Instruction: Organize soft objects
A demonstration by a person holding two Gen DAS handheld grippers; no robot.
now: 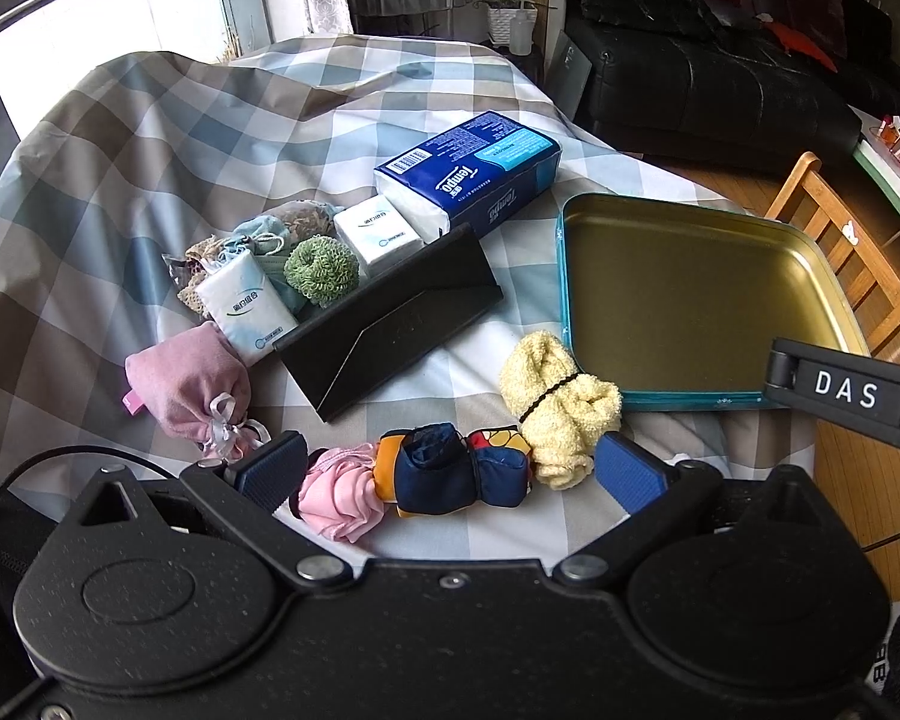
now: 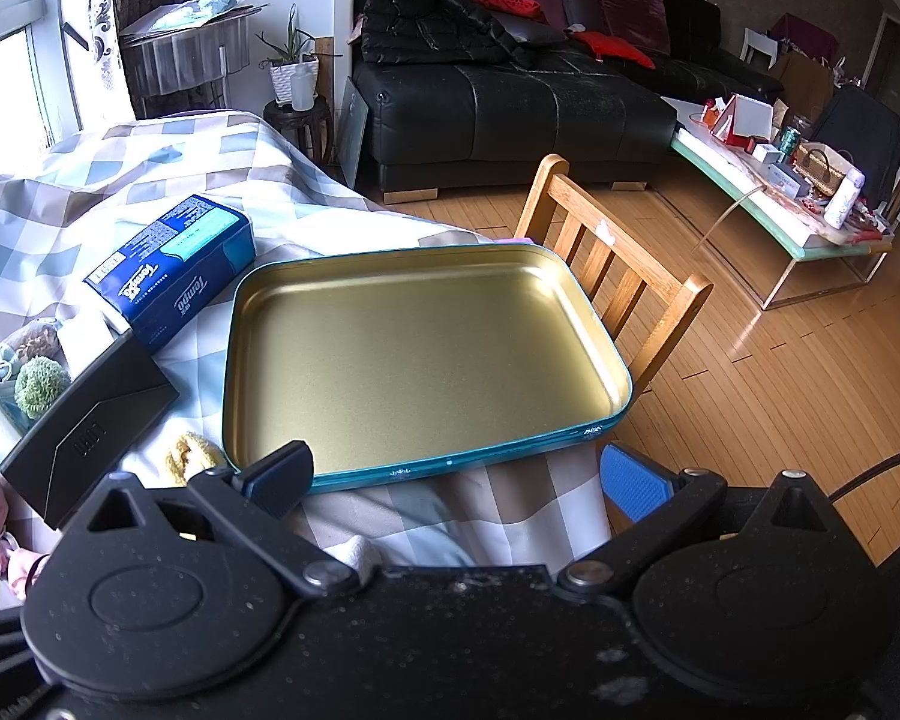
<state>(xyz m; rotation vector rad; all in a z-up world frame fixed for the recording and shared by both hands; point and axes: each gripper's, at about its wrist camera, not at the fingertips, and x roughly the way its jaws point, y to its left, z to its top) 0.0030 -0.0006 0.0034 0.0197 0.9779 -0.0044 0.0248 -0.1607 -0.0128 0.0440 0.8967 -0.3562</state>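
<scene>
My left gripper (image 1: pixel 450 471) is open, its jaws spread wide around a navy, orange and red folded cloth bundle (image 1: pixel 459 471) lying on the checked cloth, with a pink cloth (image 1: pixel 339 498) at the left pad and a yellow tied towel (image 1: pixel 561 402) by the right pad. A pink drawstring pouch (image 1: pixel 189 387) lies to the left. The empty gold tin tray (image 1: pixel 690 288) with a teal rim sits to the right. My right gripper (image 2: pixel 456 474) is open and empty at the tray's (image 2: pixel 414 348) near edge.
A black folded box (image 1: pixel 384 318) holds a green scrunchie (image 1: pixel 321 269), tissue packs (image 1: pixel 249 306) and small pouches. A blue Tempo tissue pack (image 1: pixel 474 171) lies behind. A wooden chair (image 2: pixel 618 264) stands past the table edge; sofa and floor lie beyond.
</scene>
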